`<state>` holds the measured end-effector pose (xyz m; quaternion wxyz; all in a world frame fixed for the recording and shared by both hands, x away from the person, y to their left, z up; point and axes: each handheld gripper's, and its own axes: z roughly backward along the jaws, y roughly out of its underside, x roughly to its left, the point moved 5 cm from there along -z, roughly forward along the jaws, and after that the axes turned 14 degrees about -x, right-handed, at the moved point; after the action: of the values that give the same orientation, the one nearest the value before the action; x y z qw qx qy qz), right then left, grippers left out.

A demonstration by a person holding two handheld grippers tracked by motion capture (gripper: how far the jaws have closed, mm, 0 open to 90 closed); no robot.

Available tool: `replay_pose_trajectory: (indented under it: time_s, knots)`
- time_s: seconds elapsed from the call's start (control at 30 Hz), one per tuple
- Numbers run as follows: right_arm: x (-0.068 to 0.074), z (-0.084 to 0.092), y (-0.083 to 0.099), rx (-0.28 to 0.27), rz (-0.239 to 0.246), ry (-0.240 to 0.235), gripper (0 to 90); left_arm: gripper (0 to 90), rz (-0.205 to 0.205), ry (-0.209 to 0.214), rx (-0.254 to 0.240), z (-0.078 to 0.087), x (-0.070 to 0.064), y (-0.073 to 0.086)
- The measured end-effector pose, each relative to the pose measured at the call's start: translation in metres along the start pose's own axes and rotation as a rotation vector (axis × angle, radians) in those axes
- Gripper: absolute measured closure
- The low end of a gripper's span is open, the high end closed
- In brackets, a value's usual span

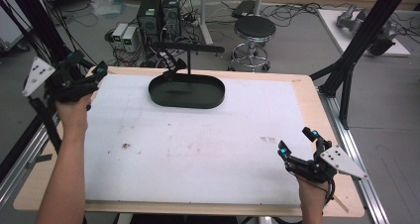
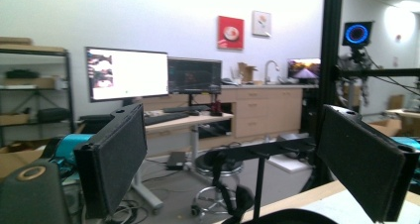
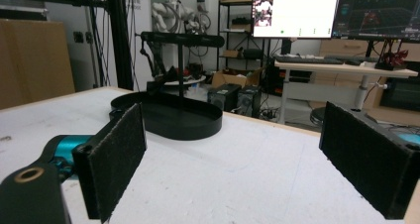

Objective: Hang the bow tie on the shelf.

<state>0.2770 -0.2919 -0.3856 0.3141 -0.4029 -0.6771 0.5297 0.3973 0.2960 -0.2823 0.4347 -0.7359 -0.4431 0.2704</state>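
At the upper left of the high view, the left gripper [image 1: 94, 75] is held up off the corner of the white table [image 1: 198, 154], its claw spread wide with nothing between the pads. In its own view those black pads [image 2: 116, 159] frame the far room, and the stand's T-shaped bar [image 2: 277, 148] sits low at centre. Lower right of the high view, the right gripper [image 1: 297, 142] sits just above the table near the front edge, claw spread too and empty. The black oval tray [image 1: 171, 99] with its upright stand lies at the top centre of the table, well apart from both grippers. In the right gripper view the tray [image 3: 198, 125] shows left of centre, between the pads [image 3: 119, 159] and farther off.
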Motion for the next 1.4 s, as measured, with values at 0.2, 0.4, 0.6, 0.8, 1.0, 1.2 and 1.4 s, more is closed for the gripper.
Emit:
replay_pose_trajectory:
  time_s: [0.2, 0.4, 0.6, 0.8, 1.0, 1.2, 1.4]
  knots:
    - [-0.002, 0.003, -0.003, -0.006, 0.013, 0.006, 10.0, 12.6, -0.058, -0.069, 0.054, 0.046, 0.000, -0.004]
    - [-0.006, 0.007, -0.005, -0.019, 0.005, 0.021, 10.0, 12.6, -0.071, -0.122, 0.039, 0.084, -0.006, -0.010]
    - [-0.014, 0.014, -0.004, -0.032, -0.001, 0.044, 10.0, 12.6, -0.116, -0.154, 0.076, 0.115, -0.013, 0.000]
    - [-0.021, 0.020, 0.002, -0.025, -0.007, 0.066, 10.1, 12.6, -0.101, -0.193, 0.111, 0.139, -0.015, 0.017]
    - [-0.021, 0.019, 0.005, -0.013, 0.012, 0.061, 10.1, 12.6, -0.091, -0.215, 0.139, 0.157, -0.013, 0.034]
    - [-0.018, 0.016, 0.010, 0.019, 0.030, 0.050, 10.1, 12.6, -0.080, -0.228, 0.160, 0.167, -0.011, 0.042]
    - [-0.018, 0.019, 0.010, 0.005, 0.027, 0.070, 10.1, 12.6, -0.095, -0.223, 0.179, 0.175, -0.016, 0.048]
